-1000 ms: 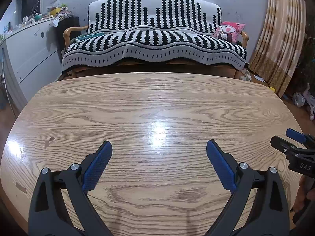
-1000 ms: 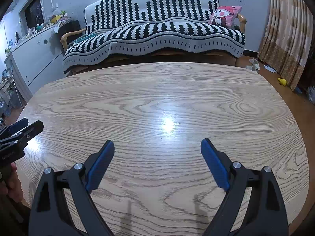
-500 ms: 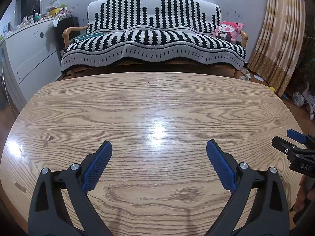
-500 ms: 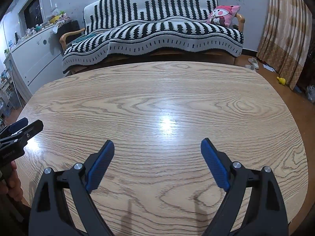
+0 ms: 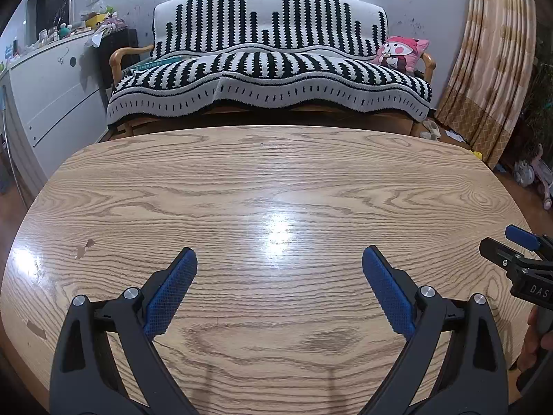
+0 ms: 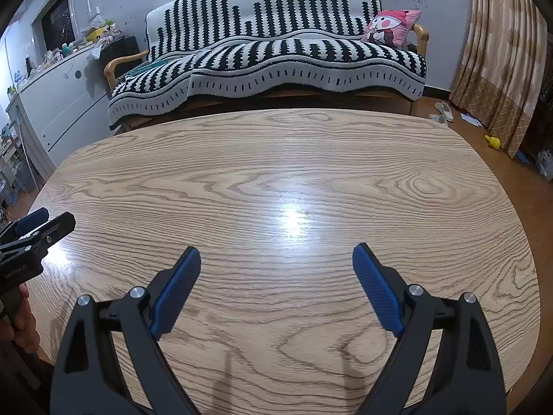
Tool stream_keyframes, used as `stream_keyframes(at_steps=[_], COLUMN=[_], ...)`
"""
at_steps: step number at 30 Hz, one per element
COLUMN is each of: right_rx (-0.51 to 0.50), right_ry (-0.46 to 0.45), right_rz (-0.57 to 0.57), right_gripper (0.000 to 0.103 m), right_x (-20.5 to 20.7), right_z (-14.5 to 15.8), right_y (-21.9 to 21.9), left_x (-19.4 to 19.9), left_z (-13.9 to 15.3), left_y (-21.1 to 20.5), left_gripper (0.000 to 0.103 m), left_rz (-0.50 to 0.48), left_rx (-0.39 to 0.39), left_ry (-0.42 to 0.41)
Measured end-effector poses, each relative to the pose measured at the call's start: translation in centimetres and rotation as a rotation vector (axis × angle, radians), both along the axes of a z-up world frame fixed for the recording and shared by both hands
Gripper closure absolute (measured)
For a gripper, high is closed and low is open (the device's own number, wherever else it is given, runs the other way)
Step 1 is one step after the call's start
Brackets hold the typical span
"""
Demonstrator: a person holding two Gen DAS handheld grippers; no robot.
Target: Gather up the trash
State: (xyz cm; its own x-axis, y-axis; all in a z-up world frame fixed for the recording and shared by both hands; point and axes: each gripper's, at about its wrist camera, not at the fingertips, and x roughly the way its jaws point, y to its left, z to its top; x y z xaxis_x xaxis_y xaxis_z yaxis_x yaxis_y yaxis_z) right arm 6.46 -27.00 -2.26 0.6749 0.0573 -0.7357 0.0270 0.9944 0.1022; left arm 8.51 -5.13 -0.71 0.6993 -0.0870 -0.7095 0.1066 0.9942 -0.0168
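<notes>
- No trash shows on the wooden surface (image 5: 276, 180) in either view; where it lies cannot be told.
- Left gripper (image 5: 279, 288) hangs at 6 o'clock, fingers (image 5: 171, 290) spread wide, holding nothing.
- Right gripper (image 6: 276, 285) likewise, fingers (image 6: 376, 290) apart and empty.
- Judging by this, collecting has either not begun or is already finished.
- Sofa (image 5: 269, 79) stands at 12 o'clock.

**Lettering on the two grippers**

In the left wrist view, the right gripper (image 5: 518, 252) at the right edge bears white letters "DAS", cut off by the frame. In the right wrist view, the left gripper (image 6: 41, 223) carries small pale lettering on its black body, too blurred to read for certain
</notes>
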Motion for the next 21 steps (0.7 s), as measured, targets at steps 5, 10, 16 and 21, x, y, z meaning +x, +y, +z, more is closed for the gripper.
stream_keyframes(at_steps=[5, 10, 16, 21], right_rx=[0.0, -0.001, -0.002, -0.003], right_ry=[-0.001, -0.001, -0.001, -0.002], right_rz=[0.0, -0.007, -0.007, -0.007], right_gripper=[0.017, 0.017, 0.017, 0.017], right_x=[0.02, 0.02, 0.01, -0.02], right_z=[0.03, 0.09, 0.1, 0.11], right_y=[0.0, -0.08, -0.14, -0.18], left_x=[0.11, 0.08, -0.02, 0.16], left_z=[-0.07, -0.15, -0.28, -0.35], left_y=[0.12, 0.09, 0.2, 0.37], left_gripper=[0.01, 0.01, 0.009, 0.009], left_rz=[0.0, -0.001, 0.012, 0.018], left_rx=[0.0, 0.006, 0.013, 0.01], left_ry=[0.004, 0.007, 0.012, 0.021])
